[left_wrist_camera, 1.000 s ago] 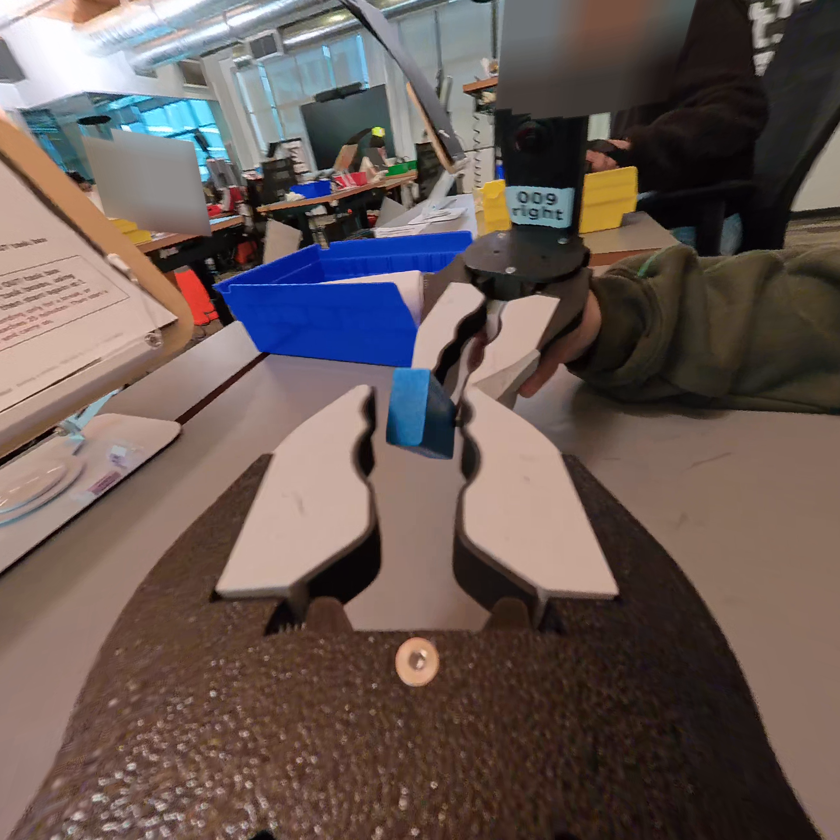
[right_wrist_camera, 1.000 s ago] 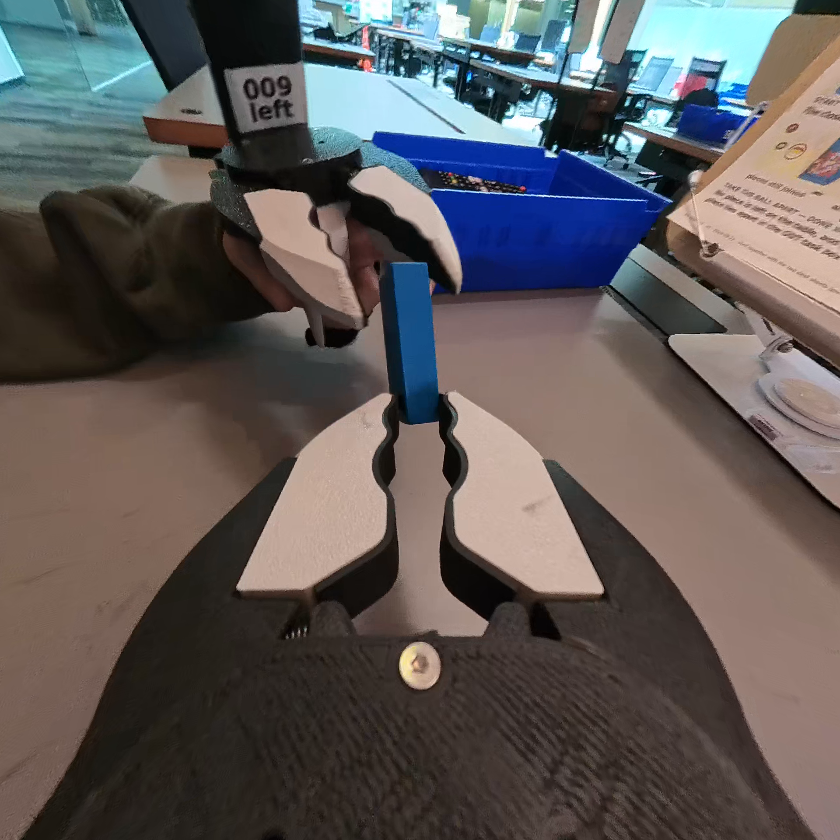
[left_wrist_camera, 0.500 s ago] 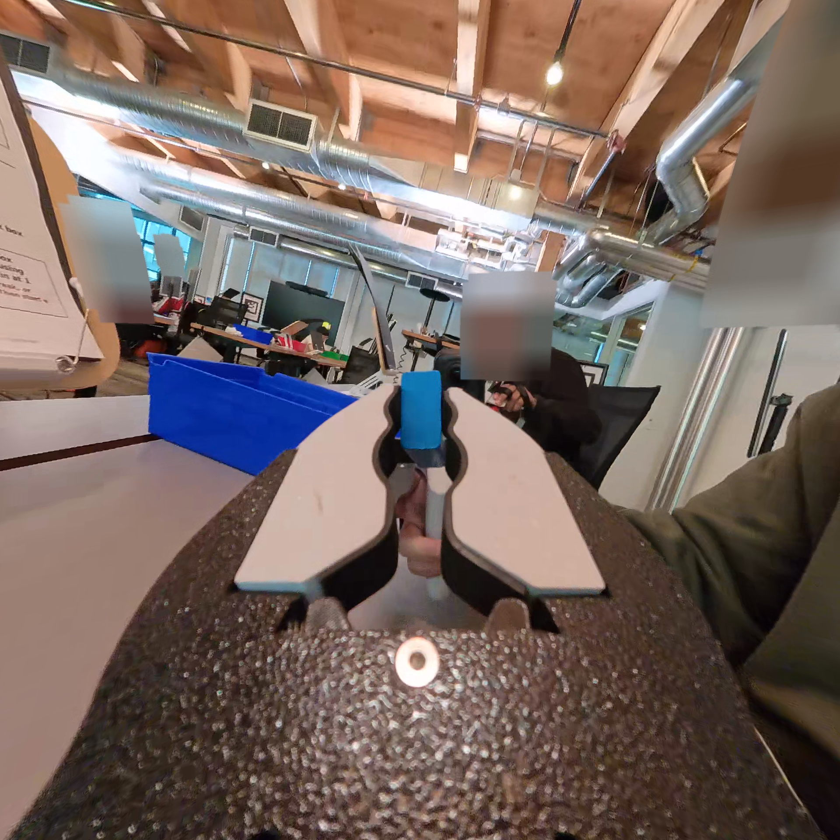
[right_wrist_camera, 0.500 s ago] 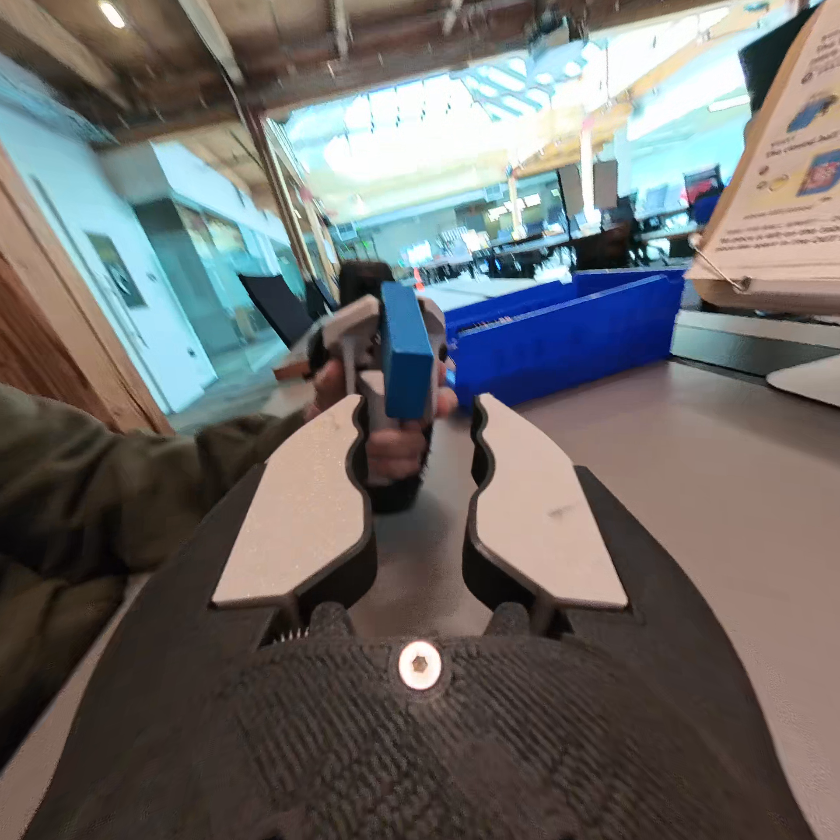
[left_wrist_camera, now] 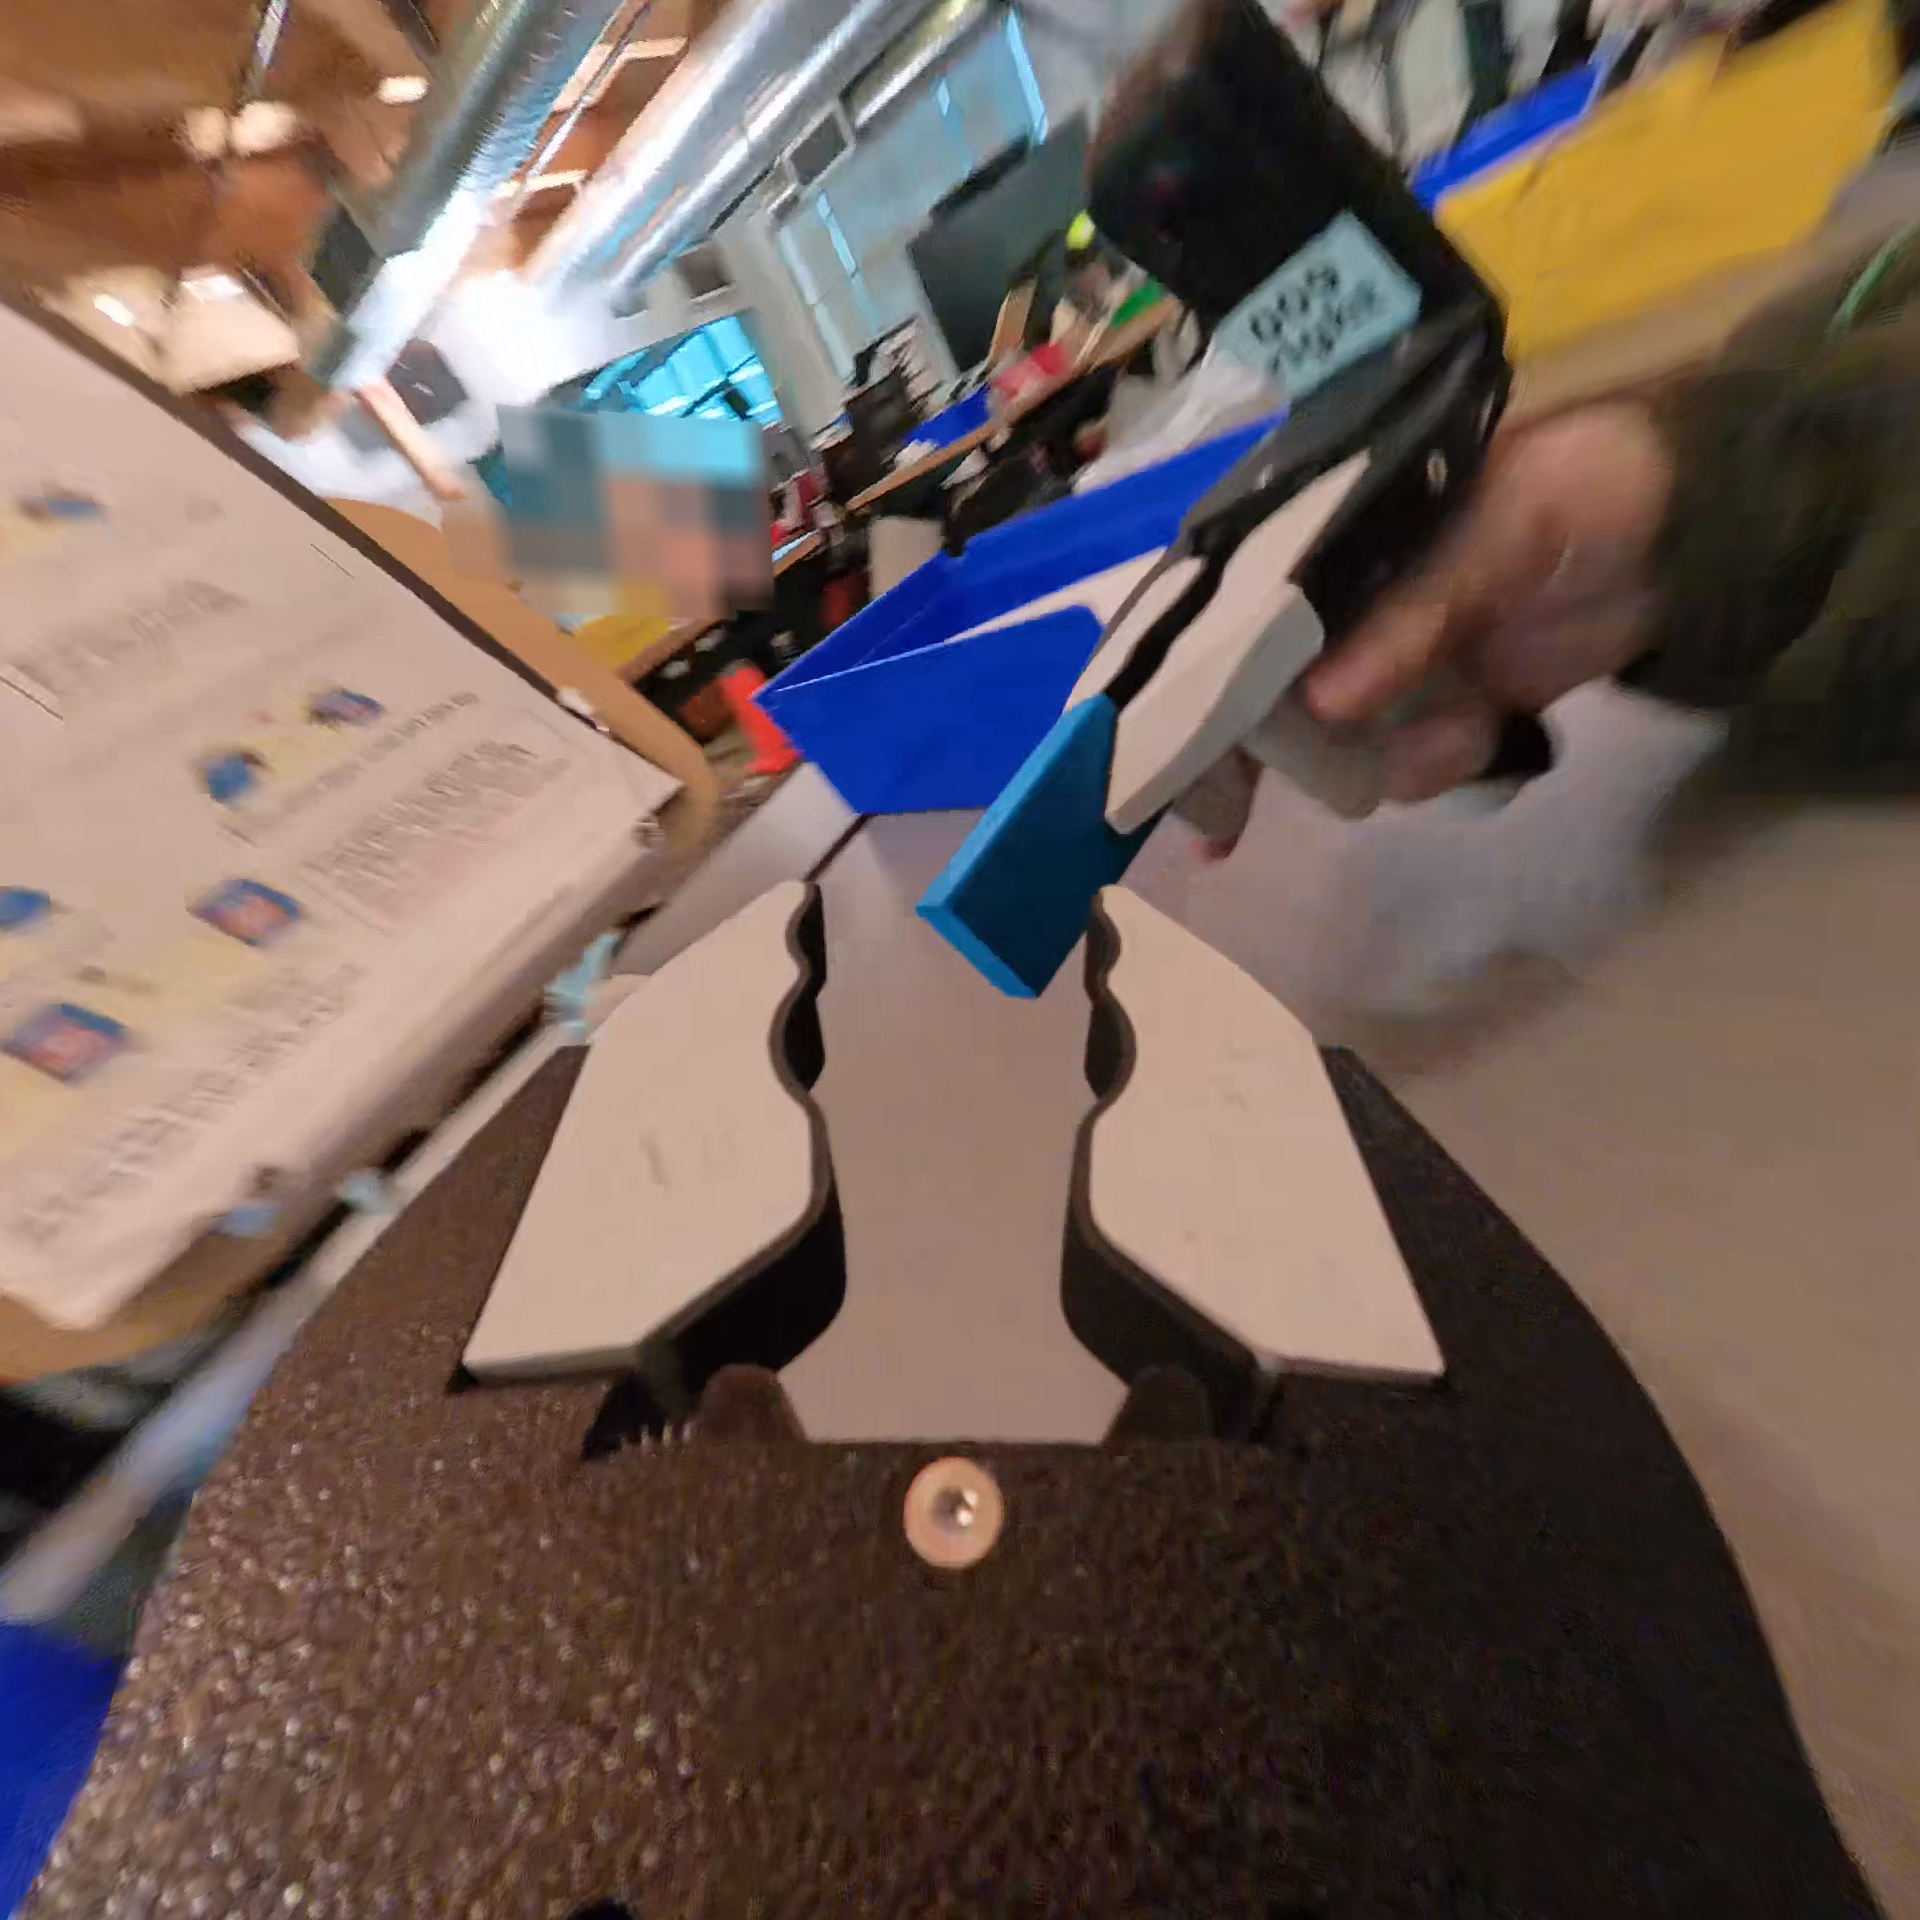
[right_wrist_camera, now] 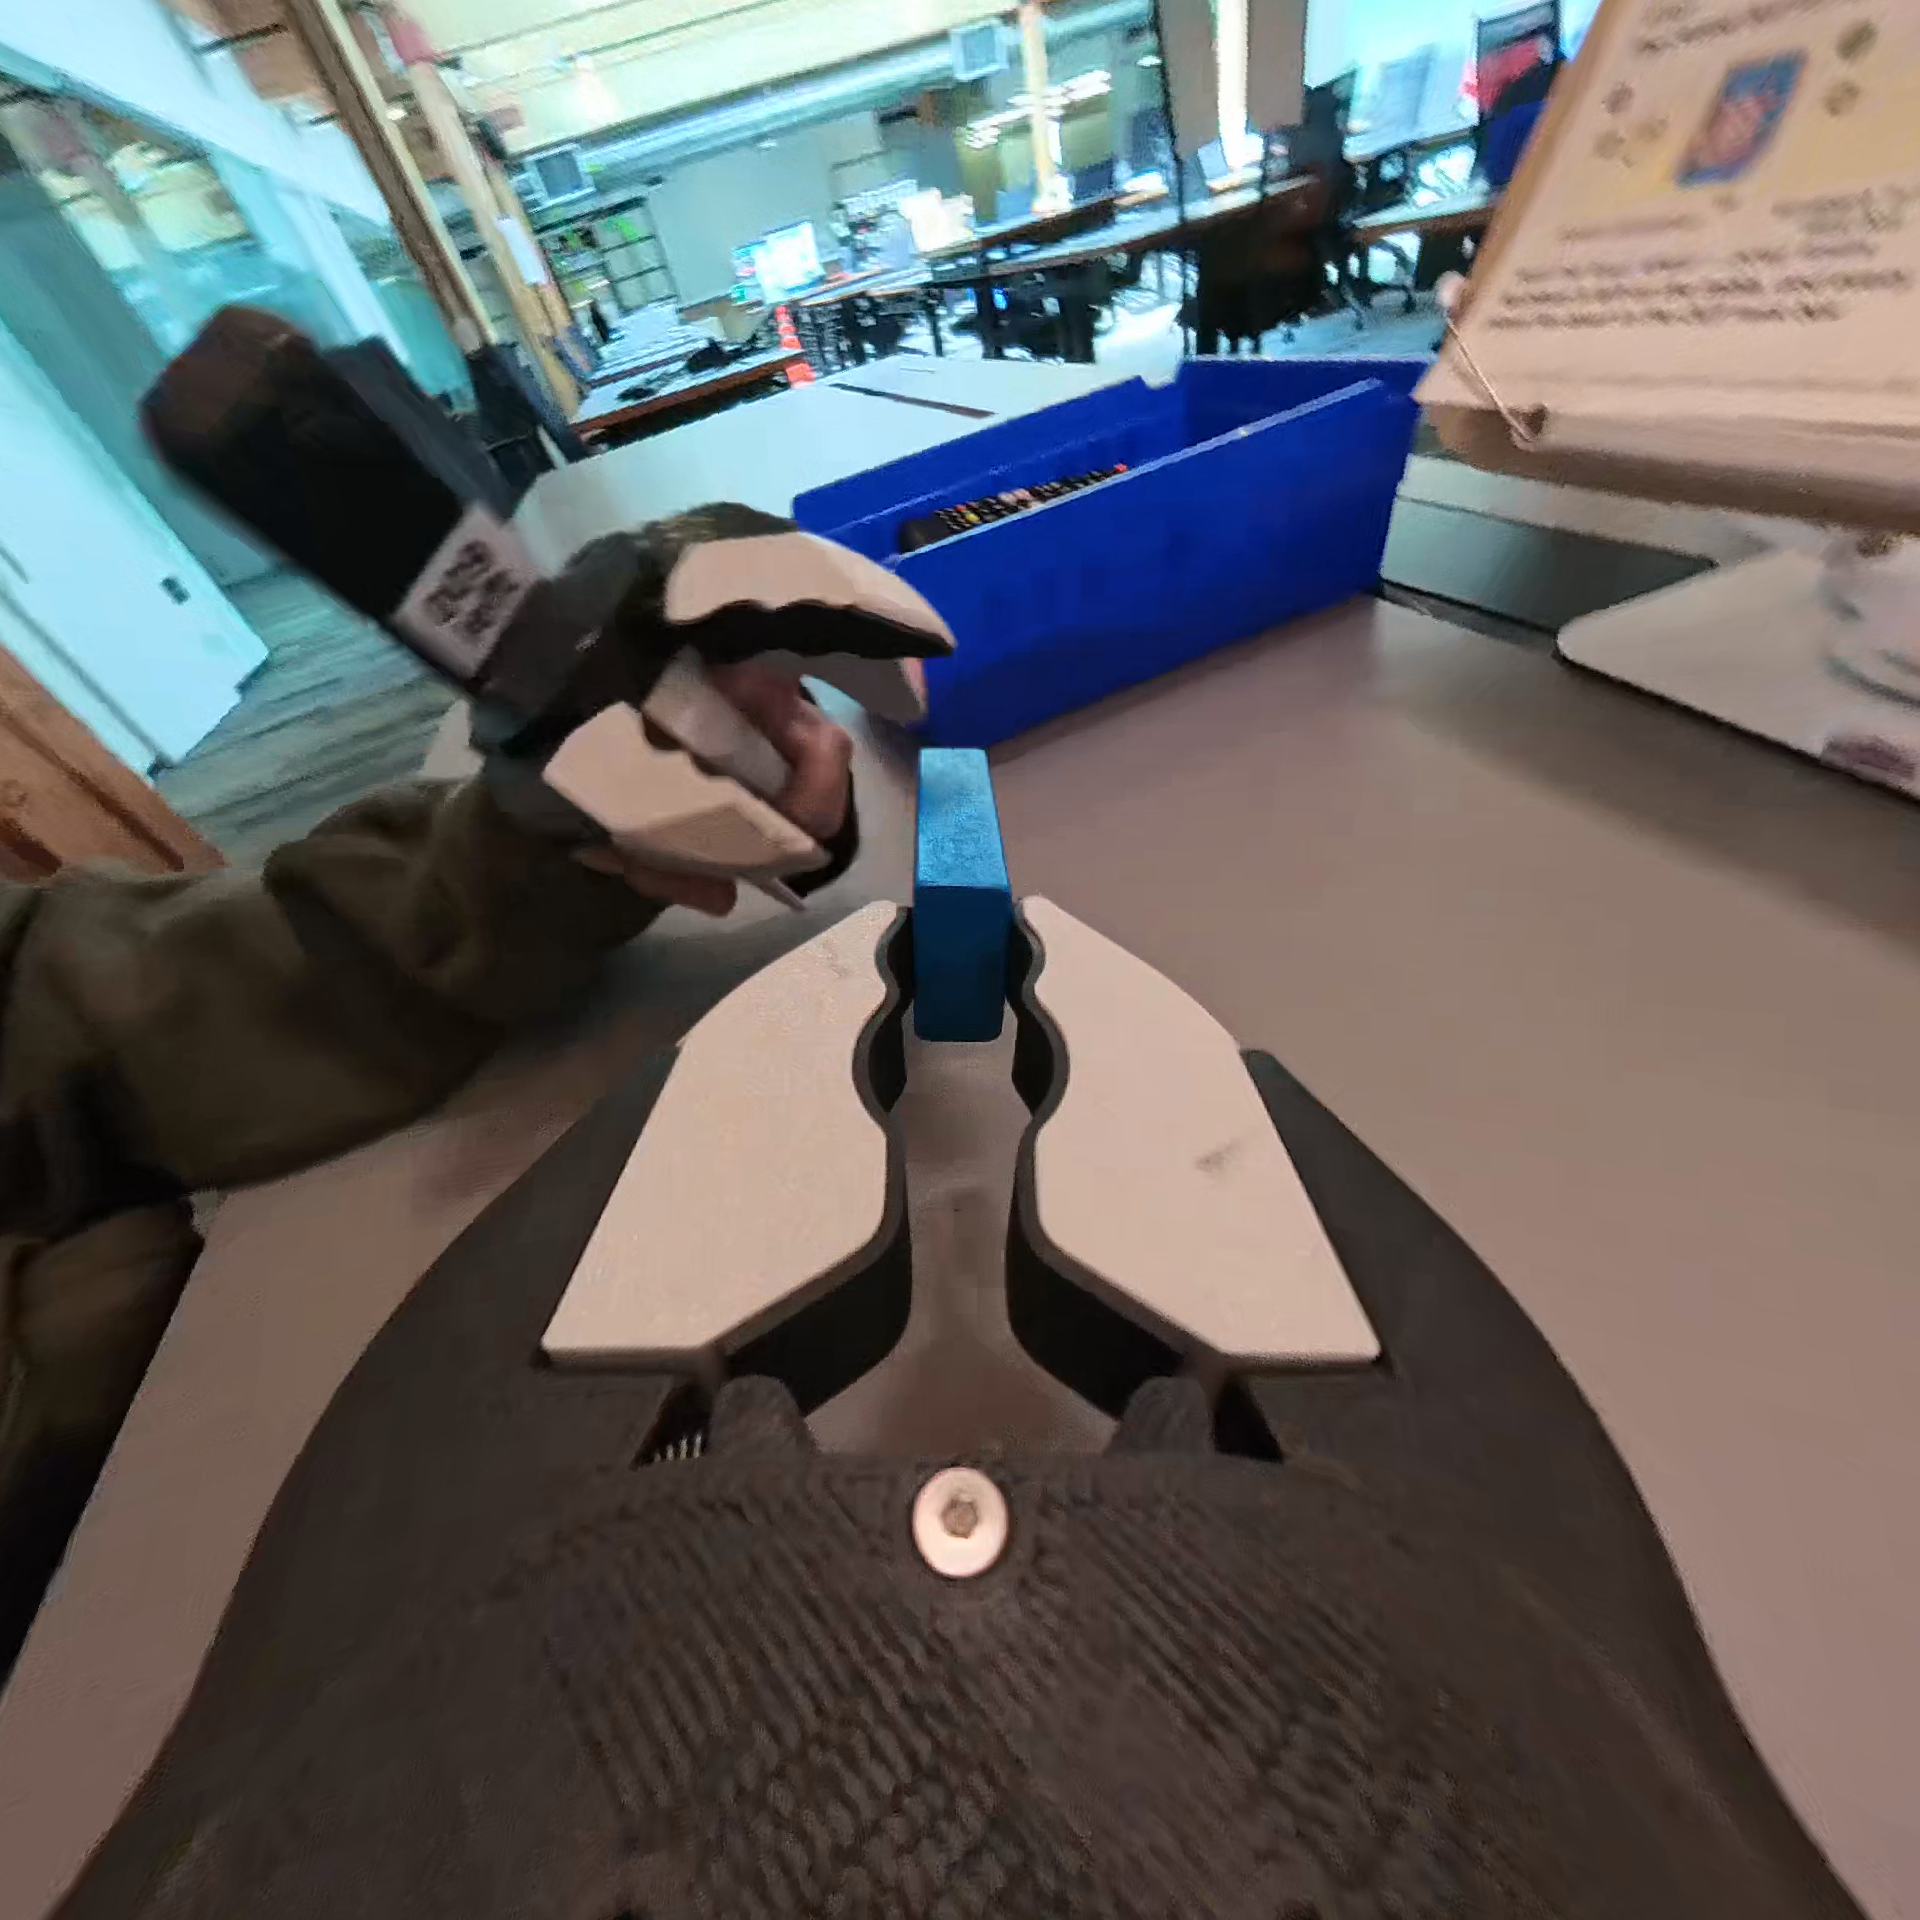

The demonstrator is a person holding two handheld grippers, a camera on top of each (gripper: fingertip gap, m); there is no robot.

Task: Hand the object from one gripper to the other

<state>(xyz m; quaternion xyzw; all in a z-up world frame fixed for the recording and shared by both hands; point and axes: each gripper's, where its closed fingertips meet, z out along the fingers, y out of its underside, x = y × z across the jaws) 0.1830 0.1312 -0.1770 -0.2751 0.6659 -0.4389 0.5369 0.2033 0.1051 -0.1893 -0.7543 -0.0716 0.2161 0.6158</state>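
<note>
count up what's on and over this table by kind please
Grippers: 2, left gripper, right gripper
Blue blocks: 1
Blue bins: 1
Instruction stands: 1
Total: 5

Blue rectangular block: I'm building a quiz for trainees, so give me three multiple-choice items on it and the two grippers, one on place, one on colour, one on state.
1. Where is the blue rectangular block?
A. in the bin
B. between the right gripper's fingers
C. flat on the table

2. What colour is the plastic bin behind it?
A. blue
B. red
C. green

3. How is the left gripper?
A. shut on the block
B. shut and empty
C. open and empty

Key: B, the right gripper has its fingers pressed on the block's sides in the right wrist view; A, the bin's walls are blue in both views; C, its fingers stand wide apart with nothing clamped between them.
</note>
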